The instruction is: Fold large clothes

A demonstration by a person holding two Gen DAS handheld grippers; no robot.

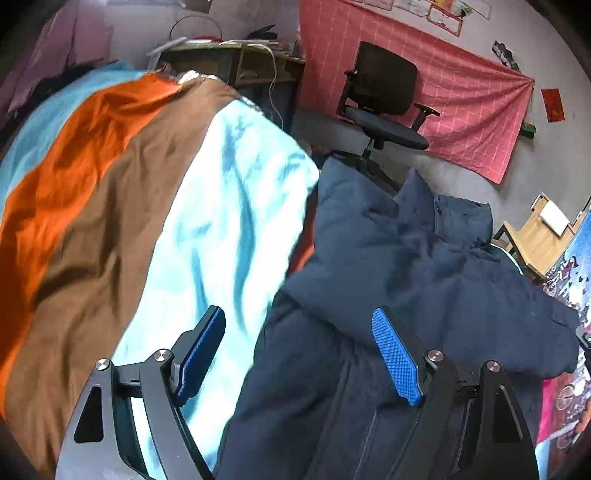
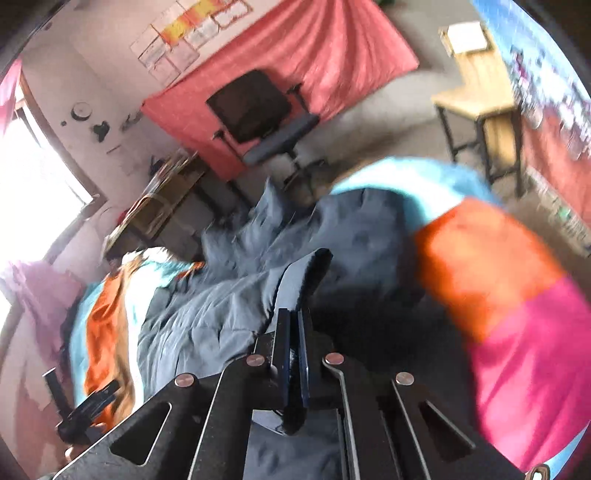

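While its two blue-padded fingers (image 1: 397, 356) stand wide apart with nothing between them, the left gripper (image 1: 306, 354) hangs over the near part of a puffy navy-blue quilted jacket (image 1: 406, 258). Beyond and to the left of its fingers lies a bedspread in broad stripes of pale blue, brown and orange (image 1: 122, 206), on which the jacket rests.

The right gripper (image 2: 294, 354) has its fingers pressed together, pinching a fold of the same jacket (image 2: 229, 295), whose dark edge rises just past the fingertips. Motion blur softens this view. Right of those fingers the spread's orange and pink stripes (image 2: 509, 302) bulge up.

Farther out stand a black office chair (image 1: 384, 96), a pink checked cloth on the wall (image 1: 472, 110) and a light wooden table (image 2: 476, 92). Papers pinned above the cloth (image 2: 184, 33) carry print too small to read.
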